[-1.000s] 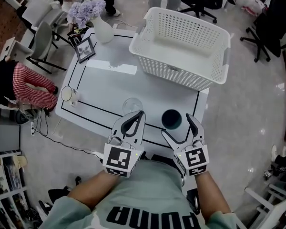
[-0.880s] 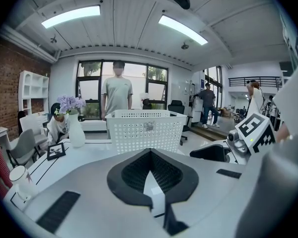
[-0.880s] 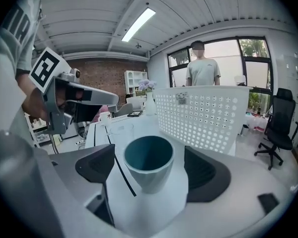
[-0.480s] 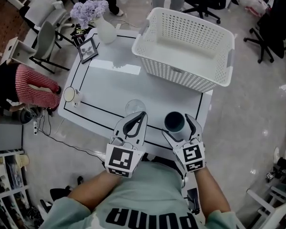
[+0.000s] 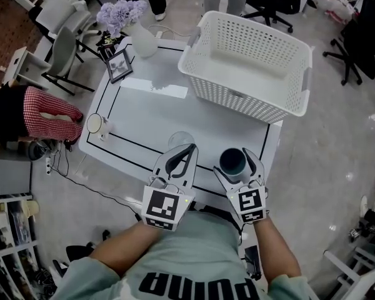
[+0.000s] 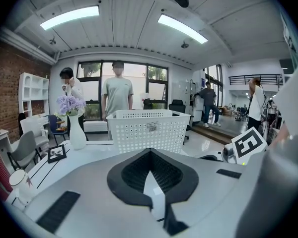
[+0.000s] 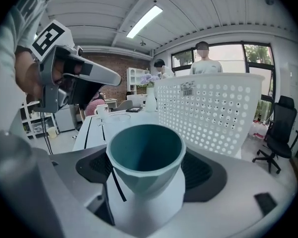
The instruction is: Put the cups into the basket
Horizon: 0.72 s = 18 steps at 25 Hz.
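- So far, in the head view, the white perforated plastic basket (image 5: 237,95) at the far end of the white table (image 5: 150,114) holds nothing. A clear glass cup (image 5: 178,139) and a white mug (image 5: 95,124) stand on the table, outside it.
- Left gripper view: the left gripper (image 6: 150,151) has its jaws tip to tip on nothing.
- Right gripper view: the right gripper (image 7: 148,171) clamps a teal faceted cup (image 7: 144,152), short of the basket; every cup is still to go in.

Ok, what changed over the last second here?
The right gripper closed its jaws onto the teal cup. A second ago they stood open around it; now they grip it. Whether the cup has left the table is unclear. The left gripper stayed shut and empty. The clear glass, white mug and basket kept their places.
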Available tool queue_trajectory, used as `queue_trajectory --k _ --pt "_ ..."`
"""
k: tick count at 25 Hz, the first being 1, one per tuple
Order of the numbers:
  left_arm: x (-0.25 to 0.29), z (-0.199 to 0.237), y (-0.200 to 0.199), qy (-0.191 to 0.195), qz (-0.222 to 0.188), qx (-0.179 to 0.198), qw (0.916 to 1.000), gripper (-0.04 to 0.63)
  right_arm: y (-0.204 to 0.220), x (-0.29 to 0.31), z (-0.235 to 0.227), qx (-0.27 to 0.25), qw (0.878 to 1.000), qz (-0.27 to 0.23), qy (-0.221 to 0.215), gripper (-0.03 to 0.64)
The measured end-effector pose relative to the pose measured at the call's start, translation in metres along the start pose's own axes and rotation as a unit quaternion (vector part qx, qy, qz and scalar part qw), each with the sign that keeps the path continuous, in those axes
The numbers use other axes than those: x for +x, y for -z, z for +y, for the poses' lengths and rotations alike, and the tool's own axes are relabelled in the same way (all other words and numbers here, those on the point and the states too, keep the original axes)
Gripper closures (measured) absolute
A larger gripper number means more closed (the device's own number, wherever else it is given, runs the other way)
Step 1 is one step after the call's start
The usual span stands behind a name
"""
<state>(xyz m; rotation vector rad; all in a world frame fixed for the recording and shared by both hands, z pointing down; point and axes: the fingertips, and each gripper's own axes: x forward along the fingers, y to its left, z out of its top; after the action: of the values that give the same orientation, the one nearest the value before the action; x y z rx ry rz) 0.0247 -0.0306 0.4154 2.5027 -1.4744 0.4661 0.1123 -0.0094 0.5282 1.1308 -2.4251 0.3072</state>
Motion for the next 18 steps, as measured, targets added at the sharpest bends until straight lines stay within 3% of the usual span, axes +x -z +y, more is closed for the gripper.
queue_trajectory --k 18 --pt "-0.01 0.016 0.0 -0.014 -0.011 -0.018 0.9997 0.588 -0.026 -0.012 0.01 -0.009 1.0 -0.012 -0.011 0.213"
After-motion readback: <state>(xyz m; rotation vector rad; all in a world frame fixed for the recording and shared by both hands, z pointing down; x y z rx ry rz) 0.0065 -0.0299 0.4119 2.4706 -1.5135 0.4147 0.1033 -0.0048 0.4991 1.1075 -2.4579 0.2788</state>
